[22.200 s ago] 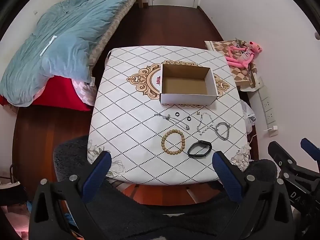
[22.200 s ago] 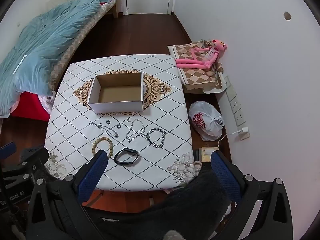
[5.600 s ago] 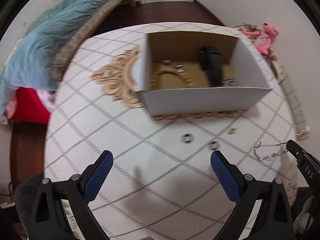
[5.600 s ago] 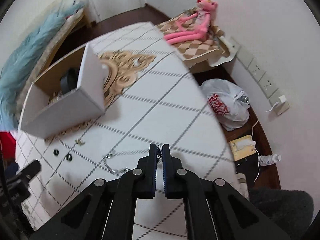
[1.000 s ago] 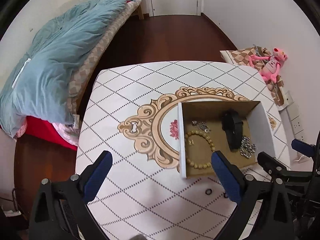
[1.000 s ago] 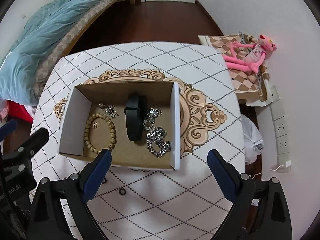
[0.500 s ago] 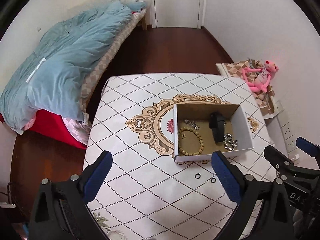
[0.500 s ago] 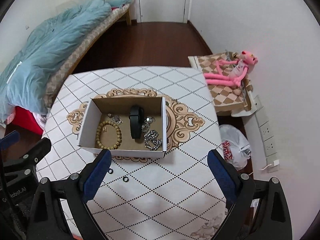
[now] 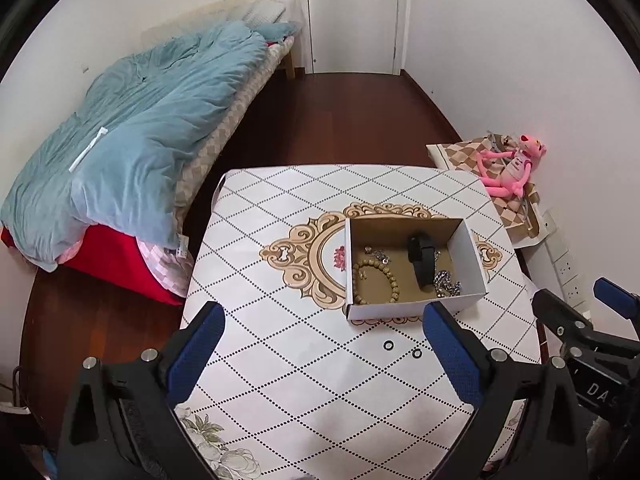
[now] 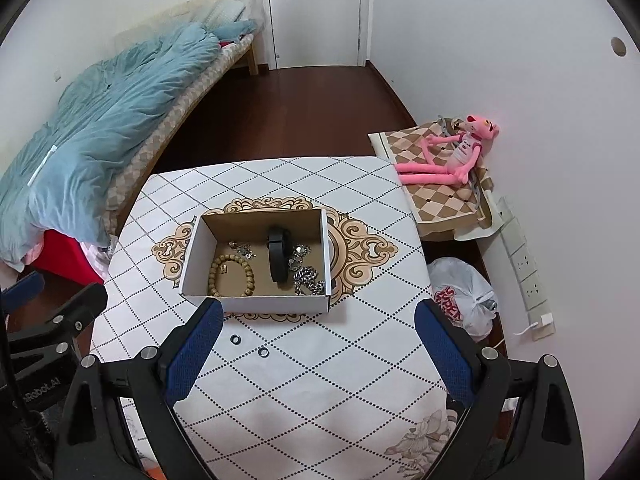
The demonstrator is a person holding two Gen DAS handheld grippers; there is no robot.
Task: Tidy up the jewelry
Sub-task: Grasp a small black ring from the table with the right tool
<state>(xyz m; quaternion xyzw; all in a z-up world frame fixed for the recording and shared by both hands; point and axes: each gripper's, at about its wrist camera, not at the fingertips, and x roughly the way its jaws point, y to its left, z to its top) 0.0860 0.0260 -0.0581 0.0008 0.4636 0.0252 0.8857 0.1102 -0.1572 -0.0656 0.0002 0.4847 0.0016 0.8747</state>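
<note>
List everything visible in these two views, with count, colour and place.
Cardboard box: 1, white outside, brown inside, centre of table.
Bead bracelet: 1, tan, in box, left part.
Wristband: 1, black, in box, middle.
Chain jewelry: several silver pieces, in box; exact count unclear.
Small rings: 2, black, on table in front of box.
Table: 1, white cloth with diamond pattern.
Bed: 1, blue quilt, left.
Plush toy: 1, pink, by right wall.
Plastic bag: 1, white, floor right of table.
Door: 1, white, far end.
Left tongs: open.
Right tongs: open.
</note>
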